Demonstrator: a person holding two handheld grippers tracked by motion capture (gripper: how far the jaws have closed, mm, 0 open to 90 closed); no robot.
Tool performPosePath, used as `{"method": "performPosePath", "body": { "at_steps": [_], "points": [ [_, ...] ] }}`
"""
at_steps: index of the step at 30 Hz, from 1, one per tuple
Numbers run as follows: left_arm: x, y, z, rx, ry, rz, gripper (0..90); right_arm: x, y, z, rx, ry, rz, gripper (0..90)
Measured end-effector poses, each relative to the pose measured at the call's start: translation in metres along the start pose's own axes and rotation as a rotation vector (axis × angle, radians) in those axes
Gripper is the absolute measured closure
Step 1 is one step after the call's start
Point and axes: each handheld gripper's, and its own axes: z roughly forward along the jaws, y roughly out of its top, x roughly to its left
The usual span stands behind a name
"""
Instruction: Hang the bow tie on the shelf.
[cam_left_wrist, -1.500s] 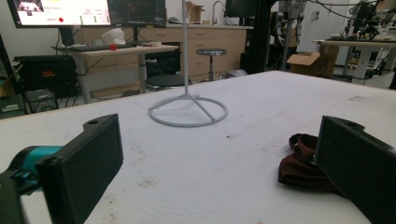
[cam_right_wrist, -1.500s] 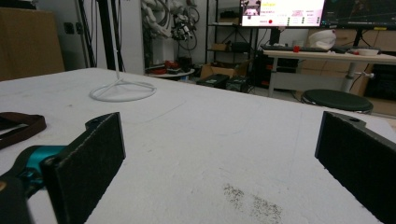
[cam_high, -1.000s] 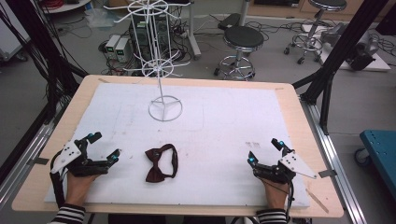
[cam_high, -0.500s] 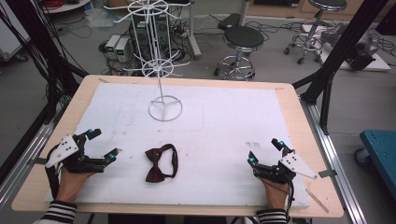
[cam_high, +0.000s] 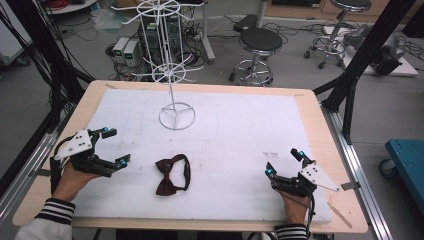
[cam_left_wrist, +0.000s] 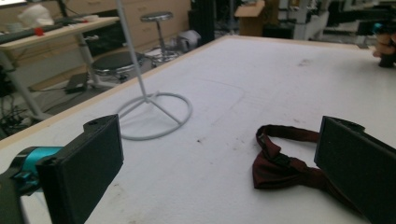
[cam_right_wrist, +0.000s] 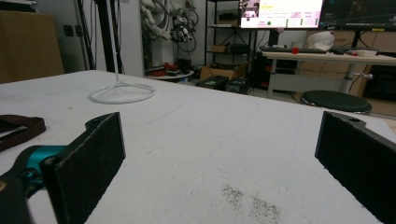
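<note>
On the white table cover (cam_high: 240, 135), near the front edge and a little left of centre, a dark red bow tie (cam_high: 173, 174) lies flat, its strap looped out beside the bow. It has not shifted from the earlier frames.

Left gripper (cam_high: 111, 147): jaws spread wide, nothing held. Sits at the table's left side, well apart from the bow tie, pointing toward it. Compared with a second ago it has drawn back toward the left edge and turned, its grey plate now angled up and outward. In the left gripper view the bow tie (cam_left_wrist: 292, 161) lies between the two black jaws but farther off, its right part hidden behind the right jaw; no contact.

Right gripper (cam_high: 284, 161): jaws also wide apart, empty, at the front right of the table. Position unchanged across the frames.

White wire stand (cam_high: 176, 116): ring base on the cover toward the back, upright, unmoved. Black stool (cam_high: 260, 42) on the floor beyond the table.
</note>
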Motion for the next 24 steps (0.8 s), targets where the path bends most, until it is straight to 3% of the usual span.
{"method": "performPosePath", "body": {
  "at_steps": [11, 24],
  "points": [
    [-0.005, 0.029, 0.021, 0.124, -0.129, 0.114, 1.7, 0.0, 0.0, 0.0, 0.002, -0.001, 0.006, 0.9],
    [-0.013, 0.059, 0.041, 0.21, -0.267, 0.225, 1.7, -0.001, 0.0, 0.0, -0.008, -0.002, 0.001, 0.9]
  ]
}}
